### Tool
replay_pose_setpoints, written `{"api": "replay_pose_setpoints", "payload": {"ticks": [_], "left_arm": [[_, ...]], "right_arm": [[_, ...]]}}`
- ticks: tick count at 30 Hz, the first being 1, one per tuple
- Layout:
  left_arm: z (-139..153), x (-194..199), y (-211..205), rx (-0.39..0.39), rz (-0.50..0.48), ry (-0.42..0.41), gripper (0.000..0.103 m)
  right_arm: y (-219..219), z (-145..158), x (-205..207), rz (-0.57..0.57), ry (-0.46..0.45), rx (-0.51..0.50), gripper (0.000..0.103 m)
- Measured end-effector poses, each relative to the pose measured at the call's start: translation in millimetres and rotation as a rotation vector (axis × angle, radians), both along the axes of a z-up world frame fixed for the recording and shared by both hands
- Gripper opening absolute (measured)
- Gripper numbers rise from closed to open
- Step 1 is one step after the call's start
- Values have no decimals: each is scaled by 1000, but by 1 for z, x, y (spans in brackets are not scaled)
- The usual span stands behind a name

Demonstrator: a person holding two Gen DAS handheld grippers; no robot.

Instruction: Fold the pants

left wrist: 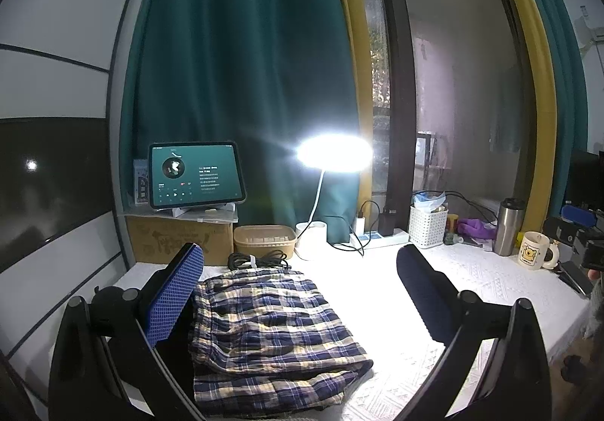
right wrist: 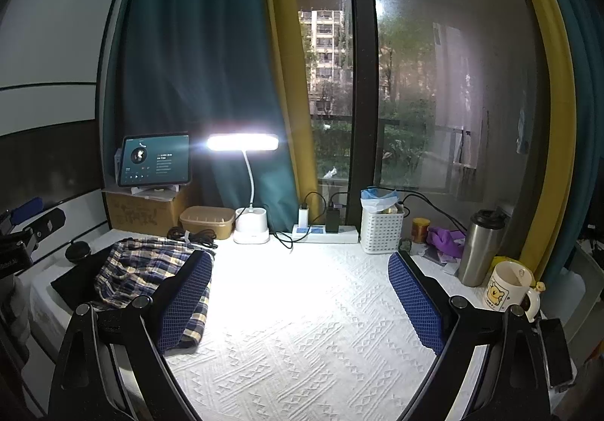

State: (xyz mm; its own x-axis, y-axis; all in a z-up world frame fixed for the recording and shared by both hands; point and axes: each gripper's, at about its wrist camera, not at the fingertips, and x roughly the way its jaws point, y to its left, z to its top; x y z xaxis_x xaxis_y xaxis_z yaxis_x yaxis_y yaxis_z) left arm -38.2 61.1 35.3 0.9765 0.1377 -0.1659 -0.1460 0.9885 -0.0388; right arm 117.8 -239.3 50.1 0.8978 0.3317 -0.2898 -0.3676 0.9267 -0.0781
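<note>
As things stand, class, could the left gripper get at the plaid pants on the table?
Probably yes. The left gripper hangs open right over the folded plaid pants on the white tablecloth, and nothing lies between them.

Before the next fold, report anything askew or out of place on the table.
The plaid pants lie folded but unevenly: a lower layer pokes out past the near edge, and the top is rumpled. A coiled black cable sits against their far edge. Nothing looks spilled or damaged. Both grippers hang open, holding nothing.

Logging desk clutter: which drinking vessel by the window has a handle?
The white cartoon mug; the steel tumbler beside it is handleless and lidded.
</note>
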Motion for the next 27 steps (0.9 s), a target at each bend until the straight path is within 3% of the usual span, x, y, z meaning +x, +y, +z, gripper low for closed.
{"api": "replay_pose_setpoints", "payload": {"ticks": [27], "left_arm": [[2, 2, 0, 11, -28, 3, 101]], "right_arm": [[2, 4, 0, -17, -10, -4, 96]]}}
